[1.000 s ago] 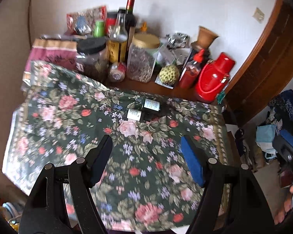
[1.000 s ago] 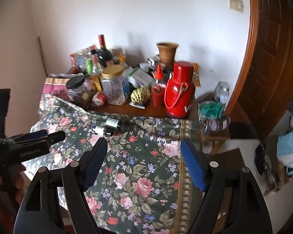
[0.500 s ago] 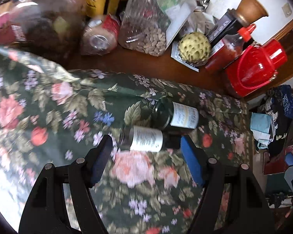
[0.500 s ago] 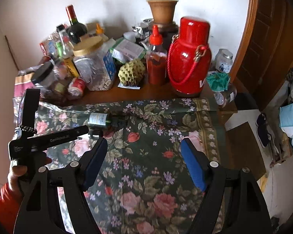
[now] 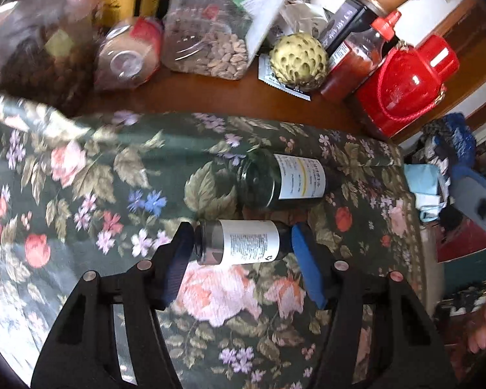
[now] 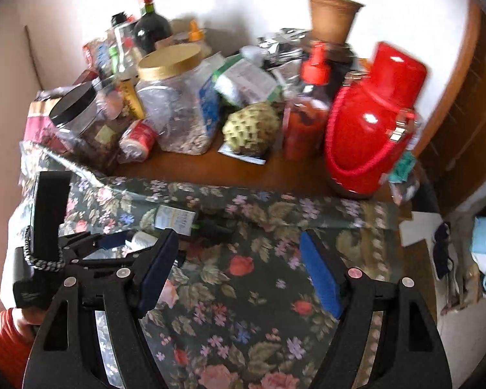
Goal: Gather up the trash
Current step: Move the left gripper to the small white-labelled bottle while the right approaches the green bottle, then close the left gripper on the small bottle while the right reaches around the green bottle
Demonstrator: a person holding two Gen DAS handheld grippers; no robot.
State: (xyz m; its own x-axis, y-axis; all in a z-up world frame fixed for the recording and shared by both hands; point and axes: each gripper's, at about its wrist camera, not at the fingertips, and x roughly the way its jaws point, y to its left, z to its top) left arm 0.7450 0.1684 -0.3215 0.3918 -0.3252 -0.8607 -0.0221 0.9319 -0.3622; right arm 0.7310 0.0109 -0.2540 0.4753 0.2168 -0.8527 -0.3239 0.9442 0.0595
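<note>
Two small dark bottles with white labels are seen lying on their sides on a floral tablecloth (image 5: 113,168) spread over a wooden table (image 5: 210,97). The nearer bottle (image 5: 239,242) is bracketed by the left gripper (image 5: 239,259), whose fingers are closing from either end of it; the black-padded finger (image 5: 178,259) is at the bottle's base and the blue-padded finger (image 5: 304,265) at its neck end, though a firm press cannot be told. The farther bottle (image 5: 282,180) is left lying just beyond it, apart from the fingers.

The right gripper (image 6: 239,272) is held above the cloth with its fingers spread wide and nothing between them. In its view the left gripper (image 6: 81,246) is seen at the left, held by a hand in an orange sleeve (image 6: 0,340), with the farther bottle (image 6: 178,220) just beyond it.

At the back of the table a red thermos (image 5: 408,87), a custard apple (image 5: 299,60), a red sauce bottle (image 5: 353,61), a jar of nuts (image 5: 210,42) and a wine bottle (image 6: 150,22) are crowded against the wall
</note>
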